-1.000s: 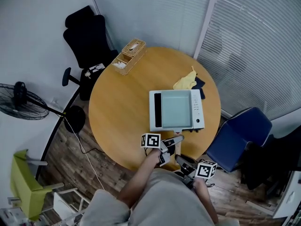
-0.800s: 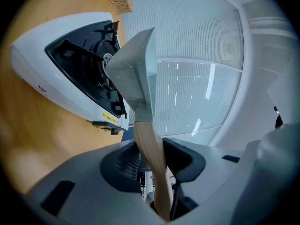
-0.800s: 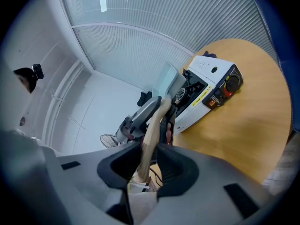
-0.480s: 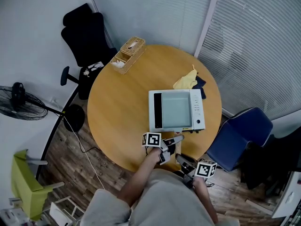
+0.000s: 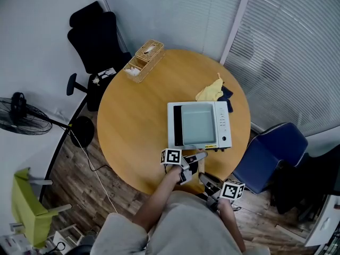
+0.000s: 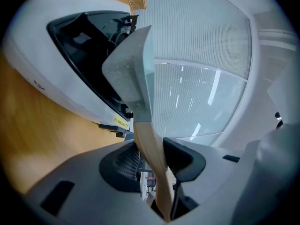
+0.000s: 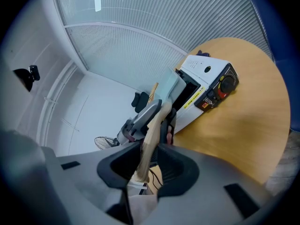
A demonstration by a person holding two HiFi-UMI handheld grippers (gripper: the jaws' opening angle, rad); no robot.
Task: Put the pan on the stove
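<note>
Wooden pan handle (image 6: 148, 146) gripped by both left gripper (image 6: 157, 159) and right gripper (image 7: 149, 159), grey pan (image 5: 197, 124) just ahead over white stove (image 5: 223, 126), table (image 5: 133, 126) beneath.

Smooth, satin wood table (image 5: 133, 126). Glossy white plastic stove (image 5: 224, 127). The pan (image 6: 124, 74) looks matt, speckled grey metal, its handle (image 6: 148, 145) pale bare wood. Woven wicker basket (image 5: 143, 60); soft yellow cloth (image 5: 210, 92); wood-plank floor (image 5: 79, 169).
</note>
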